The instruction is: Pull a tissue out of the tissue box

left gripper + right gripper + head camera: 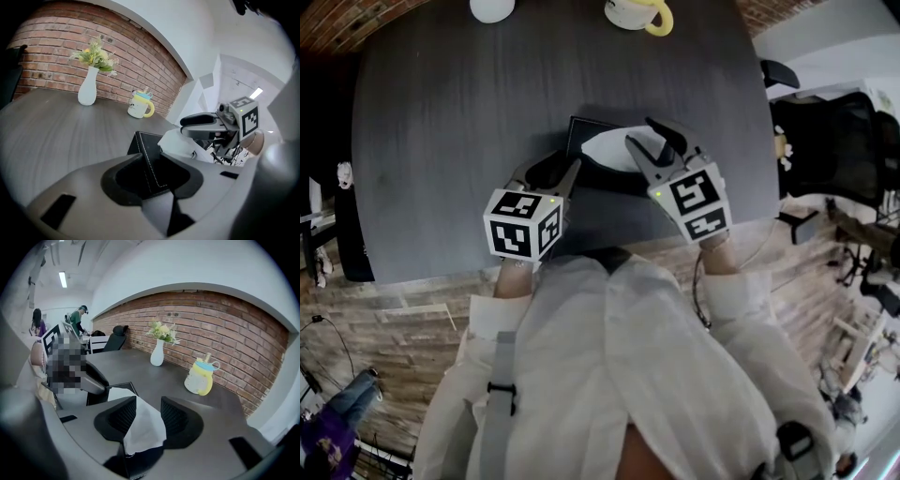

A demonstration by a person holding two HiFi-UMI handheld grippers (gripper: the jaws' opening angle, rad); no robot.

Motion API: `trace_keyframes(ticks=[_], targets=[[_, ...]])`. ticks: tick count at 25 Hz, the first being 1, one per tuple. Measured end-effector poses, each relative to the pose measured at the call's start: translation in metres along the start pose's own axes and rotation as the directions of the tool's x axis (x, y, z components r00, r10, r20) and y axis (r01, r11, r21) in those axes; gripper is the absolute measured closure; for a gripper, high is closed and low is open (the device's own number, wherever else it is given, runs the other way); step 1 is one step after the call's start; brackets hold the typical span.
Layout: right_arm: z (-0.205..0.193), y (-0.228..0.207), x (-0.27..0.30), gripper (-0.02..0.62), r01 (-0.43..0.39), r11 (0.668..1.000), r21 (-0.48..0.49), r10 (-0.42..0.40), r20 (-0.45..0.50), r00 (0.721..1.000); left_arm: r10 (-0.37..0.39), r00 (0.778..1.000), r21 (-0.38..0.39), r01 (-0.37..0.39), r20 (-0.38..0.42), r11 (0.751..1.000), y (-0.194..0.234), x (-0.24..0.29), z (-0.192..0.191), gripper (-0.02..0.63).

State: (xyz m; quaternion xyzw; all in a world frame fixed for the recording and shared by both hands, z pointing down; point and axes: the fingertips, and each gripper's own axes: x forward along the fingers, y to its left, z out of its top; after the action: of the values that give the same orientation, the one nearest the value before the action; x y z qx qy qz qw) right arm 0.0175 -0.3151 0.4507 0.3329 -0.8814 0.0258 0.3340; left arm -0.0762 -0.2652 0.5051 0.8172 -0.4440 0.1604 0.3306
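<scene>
A black tissue box stands near the front edge of the dark table, with a white tissue rising from its top. My left gripper is at the box's near left corner. In the left gripper view that corner sits between the jaws of my left gripper, which are shut on it. My right gripper is over the tissue. In the right gripper view the tissue stands up between the wide-apart jaws of my right gripper, and the pads do not press it.
A white vase with flowers and a yellow-and-white cup stand at the far side of the table, before a brick wall. Black office chairs are off to the right. People stand in the background.
</scene>
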Motion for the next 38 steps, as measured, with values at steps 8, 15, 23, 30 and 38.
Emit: trace_keyframes(ticks=[8,15,23,30,38], targets=[[0.008,0.005,0.011,0.453,-0.117,0.985,-0.125,0.108,-0.078,0.991,-0.031,1.000,0.001,0.031,-0.003,1.000,0.000,-0.002,0.000,0.490],[0.002,0.016,0.017,0.453,-0.256,0.948,-0.190,0.224,-0.174,0.959,-0.031,1.000,0.015,0.031,-0.005,0.999,0.000,-0.001,-0.001,0.491],[-0.015,0.026,0.017,0.457,-0.380,0.897,-0.228,0.309,-0.291,0.905,-0.026,1.000,0.019,0.027,-0.004,0.999,0.001,0.000,0.001,0.490],[-0.020,0.026,0.012,0.568,-0.371,0.889,-0.268,0.285,-0.310,0.907,-0.023,1.000,0.035,0.023,-0.006,0.999,0.001,0.001,0.000,0.490],[-0.017,0.023,0.006,0.591,-0.279,0.914,-0.295,0.207,-0.253,0.945,-0.008,1.000,0.058,0.008,-0.004,0.998,-0.001,-0.003,0.000,0.491]])
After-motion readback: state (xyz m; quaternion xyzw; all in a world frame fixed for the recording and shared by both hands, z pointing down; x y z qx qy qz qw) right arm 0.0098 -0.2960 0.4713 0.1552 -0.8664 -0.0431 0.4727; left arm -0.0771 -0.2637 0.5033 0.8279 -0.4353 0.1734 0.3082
